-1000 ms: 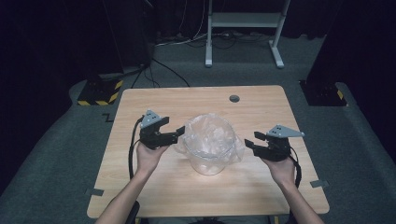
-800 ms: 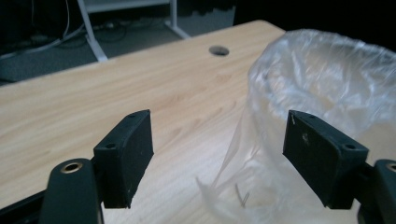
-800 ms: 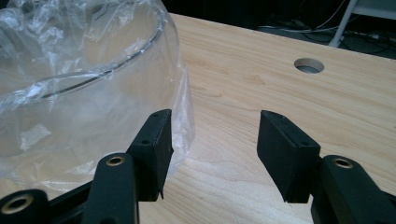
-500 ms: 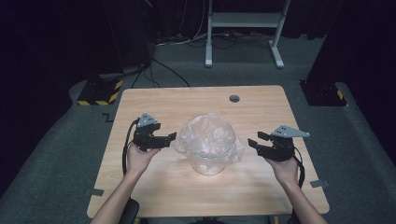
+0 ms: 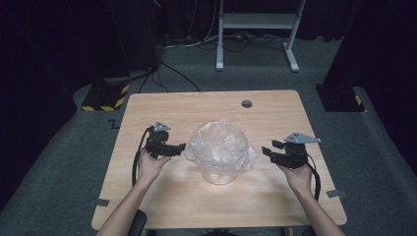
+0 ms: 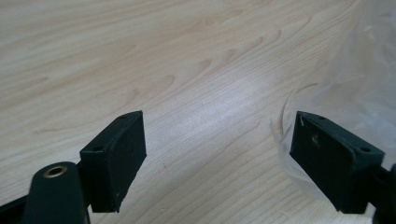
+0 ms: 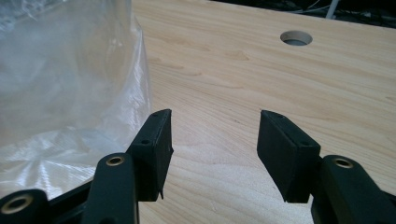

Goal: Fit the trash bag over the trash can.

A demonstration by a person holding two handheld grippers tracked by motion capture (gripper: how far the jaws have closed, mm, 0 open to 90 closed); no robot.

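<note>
1. Since the earlier frames we see both hands drawn back from the bowl [image 5: 220, 152] toward the desk's [image 5: 162, 105] near edge, and the left gripper [image 5: 181, 147] has just been opening, with nothing between its jaws.
2. The right gripper [image 5: 266, 151] also stands apart and empty, its jaws over bare wood just beside the film [image 7: 70, 84].
3. The bowl is a clear, round, deep vessel lined with thin crinkled plastic film that spills over its rim in glossy folds.
4. It stands upright near the desk's middle, mouth up, its axis vertical, between the two grippers and touching neither.
5. The desk is pale wood with wavy grain and rounded corners; a round hole [image 5: 246, 103] sits near its far edge.
6. The jaws are flat, matte black blocks.
</note>
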